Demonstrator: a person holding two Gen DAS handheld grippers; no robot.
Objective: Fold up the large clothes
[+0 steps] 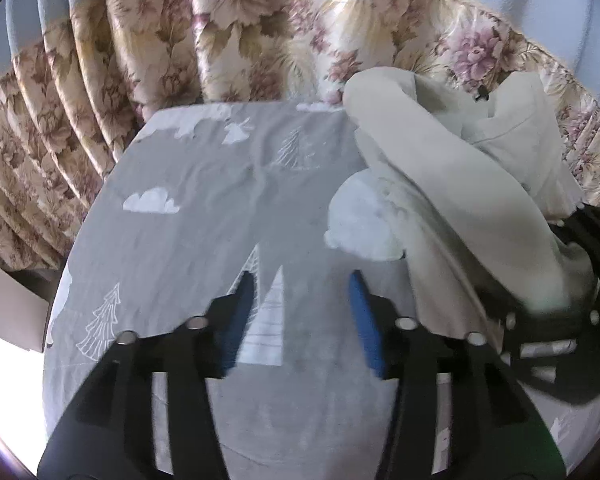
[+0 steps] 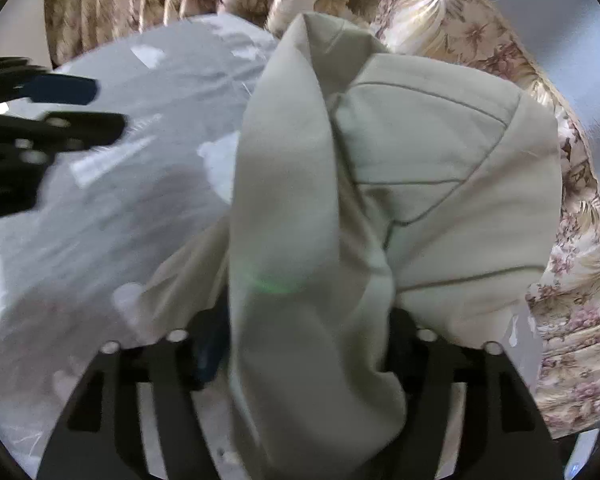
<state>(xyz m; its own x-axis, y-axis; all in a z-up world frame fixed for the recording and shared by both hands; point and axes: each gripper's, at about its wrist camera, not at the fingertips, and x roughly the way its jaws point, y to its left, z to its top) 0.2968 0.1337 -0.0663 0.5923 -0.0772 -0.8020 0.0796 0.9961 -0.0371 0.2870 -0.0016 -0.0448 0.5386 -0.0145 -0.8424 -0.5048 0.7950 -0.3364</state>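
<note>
A pale beige garment (image 2: 400, 184) with stitched seams is bunched up over a grey sheet printed with white trees and clouds (image 1: 204, 184). My right gripper (image 2: 304, 344) is shut on a thick fold of the garment, which drapes over its fingers and hides the pads. In the left wrist view the garment (image 1: 452, 184) hangs at the right, held by the right gripper (image 1: 556, 312). My left gripper (image 1: 304, 284) is open and empty, its blue pads (image 1: 362, 316) apart above the sheet, left of the garment. It shows in the right wrist view (image 2: 100, 108) at far left.
Floral curtains (image 1: 260, 32) hang behind the sheet-covered surface and around its far and left edges. A pale wall (image 2: 560, 20) shows at upper right. A white board or furniture edge (image 1: 8, 308) sits at the lower left beside the surface.
</note>
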